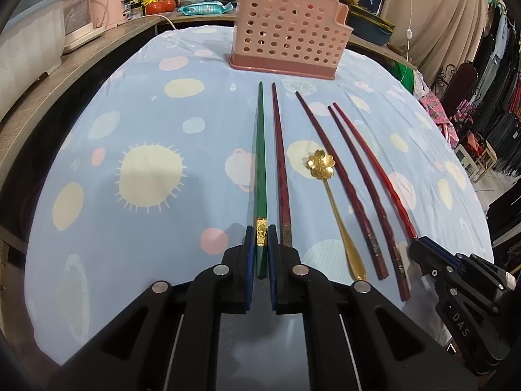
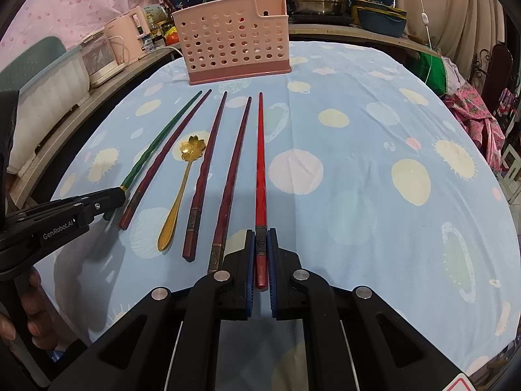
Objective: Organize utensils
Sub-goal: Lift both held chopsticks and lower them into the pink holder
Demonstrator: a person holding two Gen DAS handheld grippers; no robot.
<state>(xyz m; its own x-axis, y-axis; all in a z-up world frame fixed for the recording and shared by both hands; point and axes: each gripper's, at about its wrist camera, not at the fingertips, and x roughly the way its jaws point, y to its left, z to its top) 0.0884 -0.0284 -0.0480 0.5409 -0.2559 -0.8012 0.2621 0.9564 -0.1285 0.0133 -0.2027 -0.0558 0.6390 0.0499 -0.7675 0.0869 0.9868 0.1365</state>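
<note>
The left tool (image 1: 261, 244) holds the green chopstick (image 1: 260, 163), the right tool (image 2: 260, 247) the red chopstick (image 2: 260, 163). Lift both level, then lower them into the basket (image 2: 234, 42) ahead.

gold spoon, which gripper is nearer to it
Left, narrowly. The left gripper clamps the green chopstick, two sticks from the gold spoon; the right gripper is three away.

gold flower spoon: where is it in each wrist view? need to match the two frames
Left wrist view: gold flower spoon lies right of centre, third in the row, between two dark red chopsticks, bowl pointing away.
Right wrist view: gold flower spoon lies left of centre, again third from the green chopstick, bowl pointing away.
Shared landmark: the pink perforated holder at the far end of the table.
</note>
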